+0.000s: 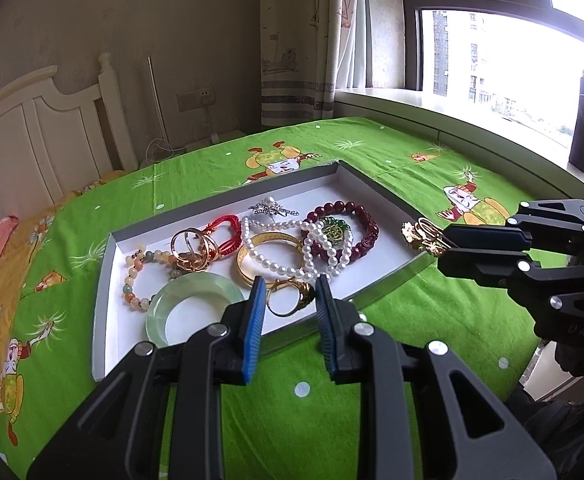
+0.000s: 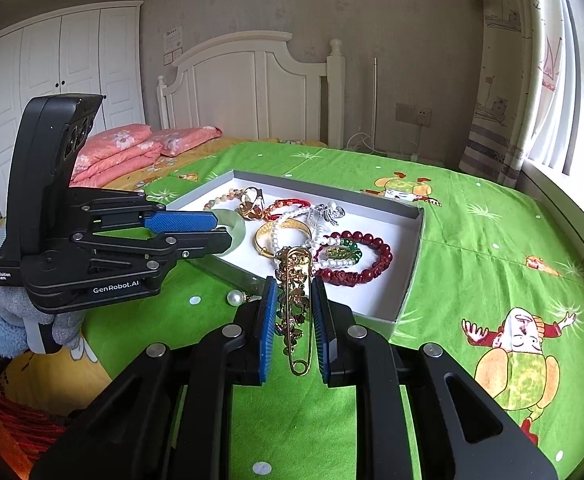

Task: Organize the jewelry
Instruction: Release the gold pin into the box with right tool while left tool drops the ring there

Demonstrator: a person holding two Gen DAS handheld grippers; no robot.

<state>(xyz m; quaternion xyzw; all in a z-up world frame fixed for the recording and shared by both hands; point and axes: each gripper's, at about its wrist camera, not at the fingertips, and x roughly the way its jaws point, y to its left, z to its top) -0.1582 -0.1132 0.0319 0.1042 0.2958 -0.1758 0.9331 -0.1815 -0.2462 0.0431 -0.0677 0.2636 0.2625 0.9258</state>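
A shallow grey-and-white box (image 1: 108, 280) (image 2: 411, 256) on the green bedspread holds several pieces of jewelry: a pearl strand (image 1: 280, 248), a dark red bead bracelet (image 1: 355, 216), a gold bangle (image 1: 252, 256), a jade bangle (image 1: 196, 304), a red cord bracelet (image 1: 228, 228) and a silver brooch (image 1: 270, 209). My right gripper (image 2: 292, 308) (image 1: 443, 246) is shut on a gold safety-pin brooch (image 2: 295, 300) (image 1: 423, 236), held above the box's right edge. My left gripper (image 1: 290, 304) (image 2: 220, 230) is open over the box's near edge, a gold ring (image 1: 288, 296) between its fingers.
A loose pearl earring (image 2: 236, 298) lies on the bedspread outside the box. A white headboard (image 2: 252, 80) and pink pillows (image 2: 132, 148) are behind, a window (image 1: 511, 60) and sill to the right.
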